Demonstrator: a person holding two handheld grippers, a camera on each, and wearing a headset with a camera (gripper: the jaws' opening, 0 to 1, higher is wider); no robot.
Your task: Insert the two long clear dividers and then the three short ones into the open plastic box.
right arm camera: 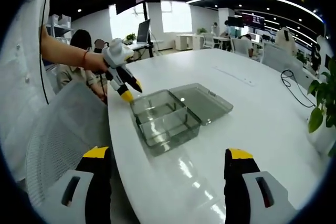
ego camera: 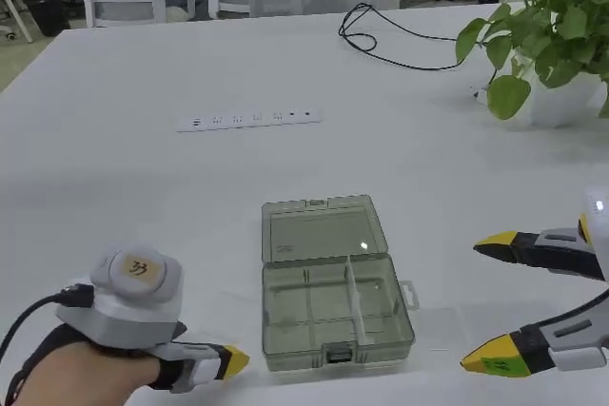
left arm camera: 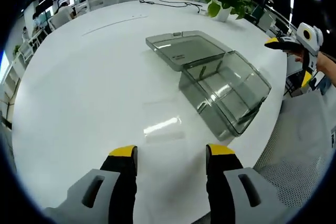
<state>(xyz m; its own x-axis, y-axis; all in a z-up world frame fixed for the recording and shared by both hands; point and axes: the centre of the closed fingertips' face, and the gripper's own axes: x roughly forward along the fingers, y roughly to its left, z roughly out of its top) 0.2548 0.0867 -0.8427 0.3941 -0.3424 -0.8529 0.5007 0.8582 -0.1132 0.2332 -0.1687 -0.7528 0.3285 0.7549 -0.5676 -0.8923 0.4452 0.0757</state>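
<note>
**Way in from above open; sides partly hemmed**

Wide bare table [ego camera: 143, 197] left of and beyond the plastic box [ego camera: 338, 330], as far as the power strip [ego camera: 249, 119]. Box top uncovered, with the lid [ego camera: 324, 227] laid flat on the far side and barring low entry there. Inside, one upright divider [ego camera: 354, 299] right of centre. Left gripper [ego camera: 231, 361] just beside the near left corner, jaws apart, with a flat clear strip [left arm camera: 164, 129] on the table ahead of it. Right gripper [ego camera: 474, 303] spread wide off to the right, bare table between it and the box. Plant [ego camera: 557, 35] and cable [ego camera: 385, 40] far right, well apart.
</note>
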